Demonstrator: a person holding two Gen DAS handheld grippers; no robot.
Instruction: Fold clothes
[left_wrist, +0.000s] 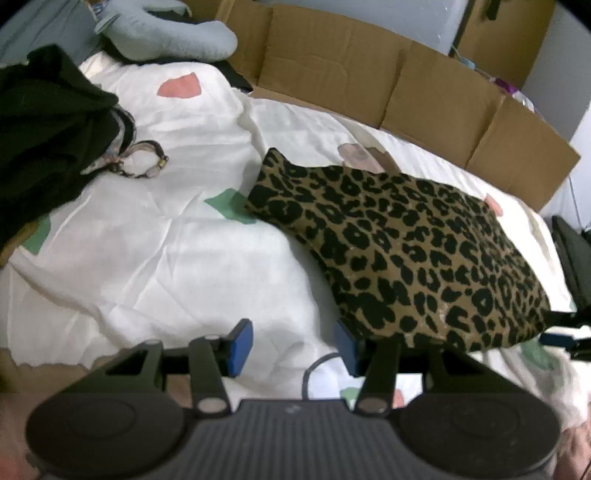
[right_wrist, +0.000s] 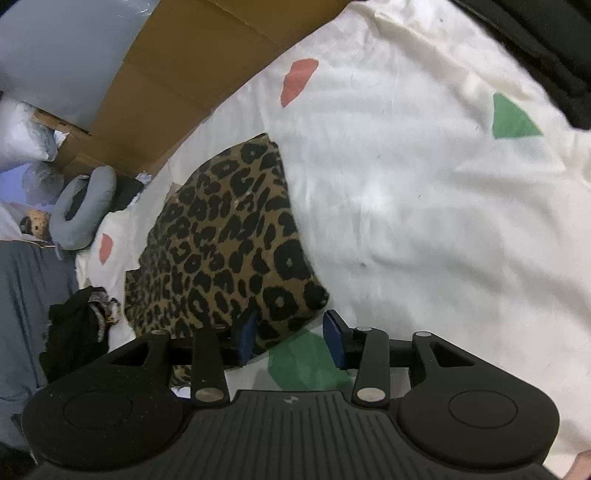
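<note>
Right wrist view showed your right gripper (right_wrist: 288, 338) half open, its jaws straddling the near corner of the folded leopard-print garment (right_wrist: 225, 243) on the white bedsheet (right_wrist: 406, 206) without pinching it. Your left gripper (left_wrist: 293, 345) stood half open and empty beside the garment's other corner. If you had closed on only the top layer, the fold could have slipped apart.

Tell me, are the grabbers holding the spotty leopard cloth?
No. Both the left gripper and the right gripper are open. A corner of the leopard cloth lies between the right one's pads, unpinched.
</note>
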